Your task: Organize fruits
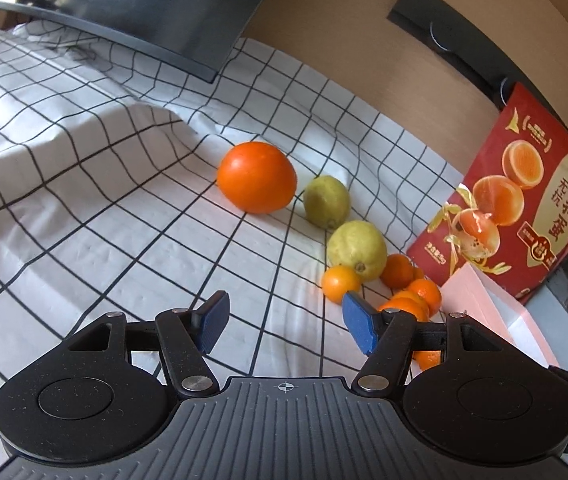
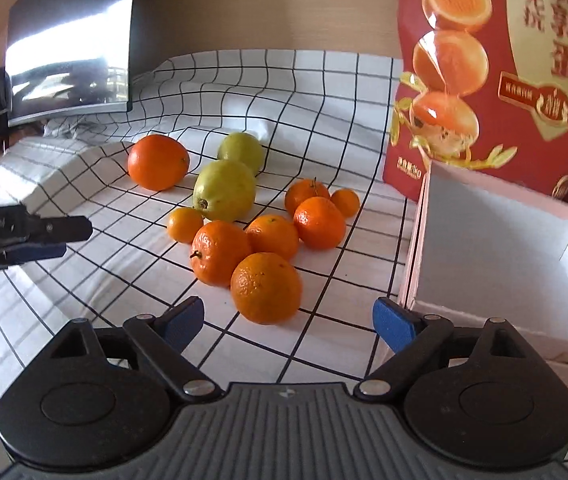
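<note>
Right gripper (image 2: 287, 326) spread wide and empty, nearest mandarin (image 2: 266, 288) just ahead between the fingertips. Left gripper (image 1: 284, 320) likewise parted, holding nothing. White box (image 2: 495, 240) just right, apparently bare; fruits all loose on checked cloth (image 2: 323, 92), sorting barely begun.

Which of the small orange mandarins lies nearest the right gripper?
The frontmost round orange mandarin, just ahead of the open right gripper; the other mandarins lie farther back, toward the yellow-green fruits.
</note>
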Demonstrator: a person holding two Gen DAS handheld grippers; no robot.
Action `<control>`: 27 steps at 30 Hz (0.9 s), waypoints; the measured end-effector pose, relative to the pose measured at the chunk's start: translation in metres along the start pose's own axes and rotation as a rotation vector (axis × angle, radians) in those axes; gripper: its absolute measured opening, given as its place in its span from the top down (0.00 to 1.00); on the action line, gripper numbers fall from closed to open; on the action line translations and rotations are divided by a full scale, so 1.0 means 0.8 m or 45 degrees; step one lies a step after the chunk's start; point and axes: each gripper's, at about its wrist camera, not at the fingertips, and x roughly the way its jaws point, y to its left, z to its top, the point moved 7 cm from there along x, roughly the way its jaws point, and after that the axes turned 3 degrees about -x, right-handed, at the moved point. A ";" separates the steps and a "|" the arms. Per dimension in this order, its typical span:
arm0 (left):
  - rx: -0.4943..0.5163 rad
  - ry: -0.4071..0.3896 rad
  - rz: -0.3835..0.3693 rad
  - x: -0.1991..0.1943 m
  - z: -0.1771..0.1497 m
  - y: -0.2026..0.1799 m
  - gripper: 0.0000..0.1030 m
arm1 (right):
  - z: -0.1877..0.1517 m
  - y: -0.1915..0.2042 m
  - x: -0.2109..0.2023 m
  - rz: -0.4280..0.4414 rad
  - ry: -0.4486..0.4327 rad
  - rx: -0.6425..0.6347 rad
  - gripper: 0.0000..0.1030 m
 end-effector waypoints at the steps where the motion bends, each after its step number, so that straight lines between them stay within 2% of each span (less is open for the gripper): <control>1: -0.003 -0.014 0.000 -0.002 0.001 0.001 0.34 | 0.001 0.002 -0.001 -0.012 0.000 -0.022 0.11; 7: -0.016 -0.118 0.005 -0.024 0.017 0.009 0.34 | 0.030 0.041 0.011 -0.013 -0.034 -0.168 0.14; 10: -0.021 -0.127 -0.014 -0.029 0.019 0.011 0.34 | 0.034 0.059 0.029 -0.070 -0.008 -0.289 0.15; 13: -0.013 -0.112 -0.014 -0.029 0.021 0.013 0.34 | 0.038 0.066 0.044 -0.104 0.004 -0.338 0.19; 16: 0.017 -0.140 0.028 -0.035 0.025 0.015 0.34 | 0.045 0.077 0.056 -0.119 0.005 -0.393 0.22; 18: 0.069 -0.165 0.084 -0.038 0.026 0.015 0.34 | 0.045 0.087 0.069 -0.155 0.027 -0.451 0.26; 20: 0.099 -0.165 0.106 -0.038 0.025 0.015 0.34 | 0.039 0.093 0.081 -0.179 0.072 -0.482 0.34; 21: 0.111 -0.159 0.109 -0.037 0.024 0.014 0.34 | 0.036 0.094 0.086 -0.189 0.099 -0.488 0.34; 23: 0.132 -0.144 0.109 -0.036 0.022 0.010 0.34 | 0.036 0.094 0.088 -0.227 0.092 -0.487 0.43; 24: 0.147 -0.138 0.109 -0.035 0.020 0.008 0.34 | 0.037 0.094 0.086 -0.228 0.091 -0.479 0.47; 25: 0.160 -0.133 0.109 -0.034 0.018 0.006 0.34 | 0.038 0.094 0.083 -0.206 0.092 -0.459 0.55; 27: 0.182 -0.120 0.105 -0.033 0.014 0.003 0.34 | 0.042 0.093 0.070 -0.148 0.094 -0.386 0.55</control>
